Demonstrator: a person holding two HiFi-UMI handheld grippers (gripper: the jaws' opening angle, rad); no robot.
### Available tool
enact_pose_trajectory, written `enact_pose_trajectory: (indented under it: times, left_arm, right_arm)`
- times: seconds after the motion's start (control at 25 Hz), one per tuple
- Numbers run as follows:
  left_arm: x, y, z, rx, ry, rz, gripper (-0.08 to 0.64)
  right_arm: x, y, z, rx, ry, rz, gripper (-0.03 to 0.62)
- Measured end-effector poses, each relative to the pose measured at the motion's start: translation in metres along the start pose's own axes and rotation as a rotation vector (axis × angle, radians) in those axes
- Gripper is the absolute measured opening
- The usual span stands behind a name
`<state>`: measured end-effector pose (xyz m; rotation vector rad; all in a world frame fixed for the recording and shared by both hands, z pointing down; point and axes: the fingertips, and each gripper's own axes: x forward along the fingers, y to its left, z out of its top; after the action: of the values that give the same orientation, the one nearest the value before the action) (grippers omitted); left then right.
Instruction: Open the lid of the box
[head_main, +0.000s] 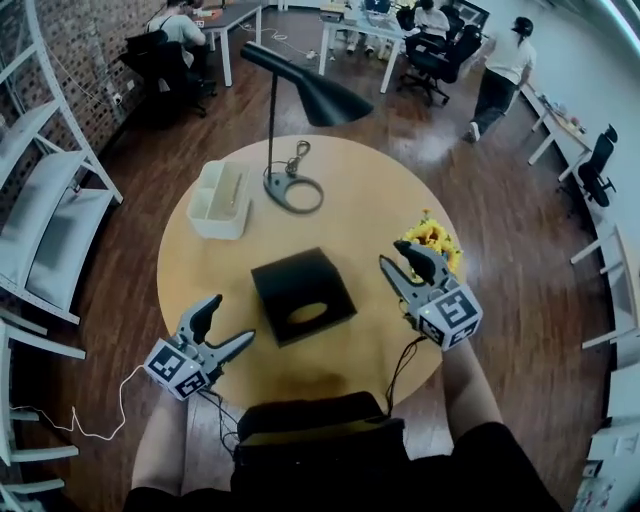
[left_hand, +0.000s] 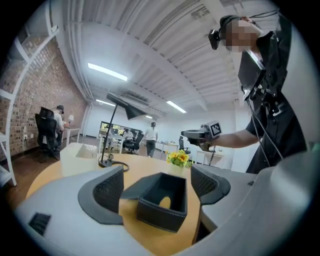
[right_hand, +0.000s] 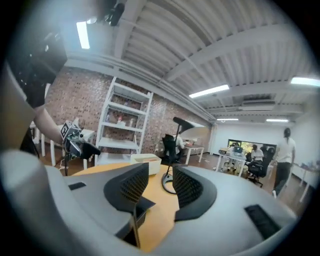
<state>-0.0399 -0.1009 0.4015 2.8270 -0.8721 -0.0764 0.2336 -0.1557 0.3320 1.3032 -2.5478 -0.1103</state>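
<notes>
A black box (head_main: 303, 295) with an oval slot in its top sits in the middle of the round wooden table (head_main: 370, 200). My left gripper (head_main: 232, 320) hovers at the table's near left edge, a short way left of the box, jaws apart with nothing between them. In the left gripper view, the box (left_hand: 161, 200) lies ahead, framed by the open left gripper (left_hand: 156, 174). My right gripper (head_main: 400, 253) is raised to the right of the box, open and empty. In the right gripper view, a corner of the box (right_hand: 138, 206) shows below the right gripper (right_hand: 160, 187).
A black desk lamp (head_main: 305, 92) stands at the back of the table, its round base (head_main: 293, 191) behind the box. A white tray (head_main: 220, 198) sits back left. Yellow flowers (head_main: 432, 240) stand just behind my right gripper. White shelving (head_main: 45, 200) is on the left, and people sit at desks beyond.
</notes>
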Motion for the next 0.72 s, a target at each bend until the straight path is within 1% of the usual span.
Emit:
enact_pose_trajectory:
  times: [0.08, 0.12, 0.16, 0.2, 0.24, 0.28, 0.32, 0.48, 0.6, 0.72]
  left_arm:
    - [-0.001, 0.0, 0.024, -0.005, -0.054, 0.042, 0.342]
    - [-0.003, 0.001, 0.036, -0.014, -0.086, 0.073, 0.338]
    - [-0.006, 0.002, 0.046, -0.026, -0.119, 0.105, 0.304]
    - [-0.01, 0.001, 0.055, -0.037, -0.151, 0.134, 0.279]
    - [-0.015, -0.001, 0.062, -0.042, -0.179, 0.157, 0.27]
    - [-0.019, -0.005, 0.067, -0.038, -0.199, 0.176, 0.255]
    - [-0.021, -0.009, 0.07, -0.026, -0.212, 0.19, 0.226]
    - [-0.023, -0.023, 0.073, 0.02, -0.221, 0.236, 0.221]
    - [-0.029, -0.028, 0.071, -0.011, -0.24, 0.255, 0.221]
    - [-0.033, -0.025, 0.071, -0.037, -0.253, 0.27, 0.221]
  right_arm:
    - [-0.035, -0.016, 0.004, 0.115, -0.077, -0.072, 0.155]
    - [-0.051, -0.023, 0.004, 0.181, -0.12, -0.113, 0.153]
    - [-0.067, -0.03, 0.002, 0.25, -0.159, -0.16, 0.118]
    - [-0.082, -0.035, -0.003, 0.313, -0.185, -0.208, 0.023]
    - [-0.095, -0.037, -0.01, 0.363, -0.196, -0.246, 0.003]
    - [-0.106, -0.036, -0.017, 0.401, -0.2, -0.269, 0.003]
    - [-0.115, -0.033, -0.022, 0.426, -0.206, -0.281, 0.003]
    - [-0.143, -0.025, -0.034, 0.482, -0.241, -0.345, 0.002]
    - [-0.159, -0.023, -0.042, 0.541, -0.263, -0.393, 0.002]
    - [-0.164, -0.023, -0.046, 0.605, -0.287, -0.395, 0.0]
